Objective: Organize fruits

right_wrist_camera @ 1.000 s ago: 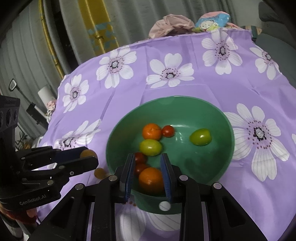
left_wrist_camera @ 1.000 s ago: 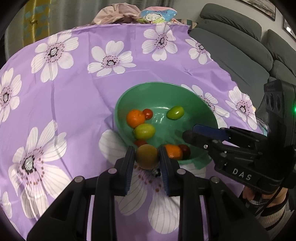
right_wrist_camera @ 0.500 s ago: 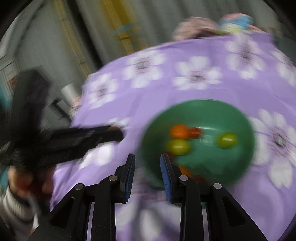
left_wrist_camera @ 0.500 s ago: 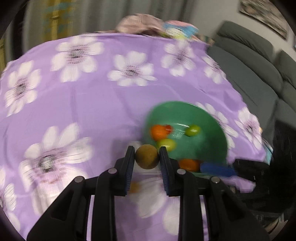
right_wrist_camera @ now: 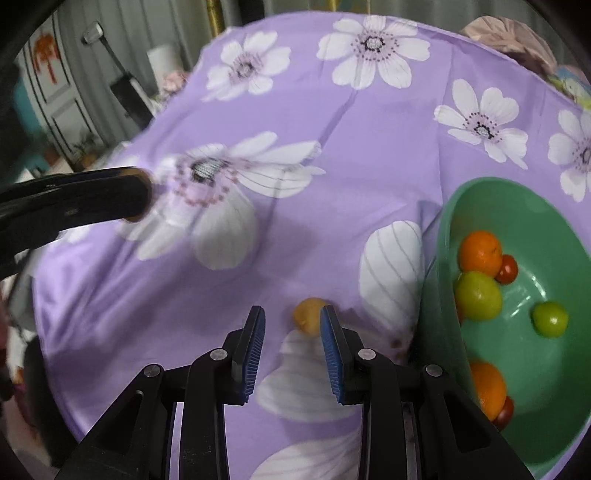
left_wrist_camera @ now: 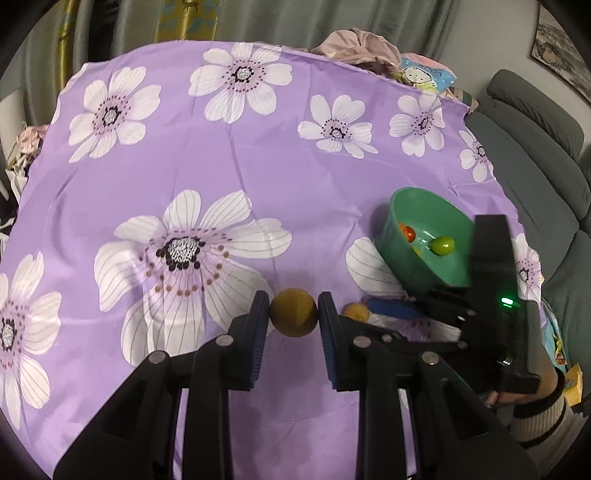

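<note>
— Fruit first: where is it?
— A round, matte brown fruit (left_wrist_camera: 293,312) is pinched between the blue pads of the left gripper (left_wrist_camera: 293,314), held over the cloth (left_wrist_camera: 207,177). The right gripper (right_wrist_camera: 291,325) has its jaws spread, gripping nothing; a small yellow fruit (right_wrist_camera: 308,314) lies on the cloth just ahead, partly hidden behind its right finger.
— Anything else hard to see?
— In the right view the left gripper (right_wrist_camera: 138,195) is a dark blur at the left edge, and only slivers of its fruit show. In the left view the right gripper (left_wrist_camera: 391,308) covers part of the bowl (left_wrist_camera: 406,258), so few of its fruits show.
— And the bowl itself?
— Green, smooth, glossy plastic, cut off by the right view's edge. It holds two oranges, green and red fruits.
— The surface?
— A purple cloth with big white flowers, creased and slightly shiny.
— The room?
— Grey curtains (left_wrist_camera: 295,22) behind, a grey sofa (left_wrist_camera: 535,155) to the right, crumpled clothes (left_wrist_camera: 362,48) at the far edge.
</note>
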The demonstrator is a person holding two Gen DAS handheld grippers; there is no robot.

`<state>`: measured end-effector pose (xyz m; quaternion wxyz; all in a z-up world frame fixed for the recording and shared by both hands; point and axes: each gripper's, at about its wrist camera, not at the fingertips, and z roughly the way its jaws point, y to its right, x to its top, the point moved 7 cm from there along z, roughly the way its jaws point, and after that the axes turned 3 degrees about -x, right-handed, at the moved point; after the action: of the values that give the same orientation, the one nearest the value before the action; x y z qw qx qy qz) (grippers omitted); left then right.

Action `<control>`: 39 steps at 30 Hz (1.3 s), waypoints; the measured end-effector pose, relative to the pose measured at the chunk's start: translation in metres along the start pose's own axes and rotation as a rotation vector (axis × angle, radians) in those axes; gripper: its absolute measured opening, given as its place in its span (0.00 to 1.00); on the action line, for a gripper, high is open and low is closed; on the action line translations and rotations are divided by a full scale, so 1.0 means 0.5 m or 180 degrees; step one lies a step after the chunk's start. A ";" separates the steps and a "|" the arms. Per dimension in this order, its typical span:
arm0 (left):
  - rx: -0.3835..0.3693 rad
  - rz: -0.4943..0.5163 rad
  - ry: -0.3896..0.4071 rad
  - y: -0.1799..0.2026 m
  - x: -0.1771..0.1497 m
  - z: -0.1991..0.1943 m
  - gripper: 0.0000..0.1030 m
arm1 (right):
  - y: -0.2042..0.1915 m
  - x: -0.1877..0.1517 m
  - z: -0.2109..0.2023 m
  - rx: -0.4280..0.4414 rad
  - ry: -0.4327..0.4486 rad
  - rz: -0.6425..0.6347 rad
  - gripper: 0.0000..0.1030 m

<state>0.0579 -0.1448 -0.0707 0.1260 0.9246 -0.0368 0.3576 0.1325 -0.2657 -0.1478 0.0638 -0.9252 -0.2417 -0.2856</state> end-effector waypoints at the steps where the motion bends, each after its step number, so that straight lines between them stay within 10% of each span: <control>1: -0.0013 -0.0008 -0.0002 -0.002 -0.001 0.001 0.26 | -0.001 0.003 0.008 -0.0043 -0.0039 -0.0034 0.30; 13: -0.0104 -0.0052 -0.0034 -0.010 -0.014 0.009 0.26 | -0.013 0.002 0.036 -0.0022 -0.0122 -0.0091 0.27; 39: -0.0334 0.0441 -0.0186 0.154 -0.009 0.053 0.26 | 0.100 -0.040 -0.201 0.0114 0.0902 0.0751 0.28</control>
<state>0.0597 -0.2259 -0.0768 0.1481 0.9220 -0.1230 0.3359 0.0922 -0.3432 -0.0745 0.1467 -0.8963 -0.1251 -0.3992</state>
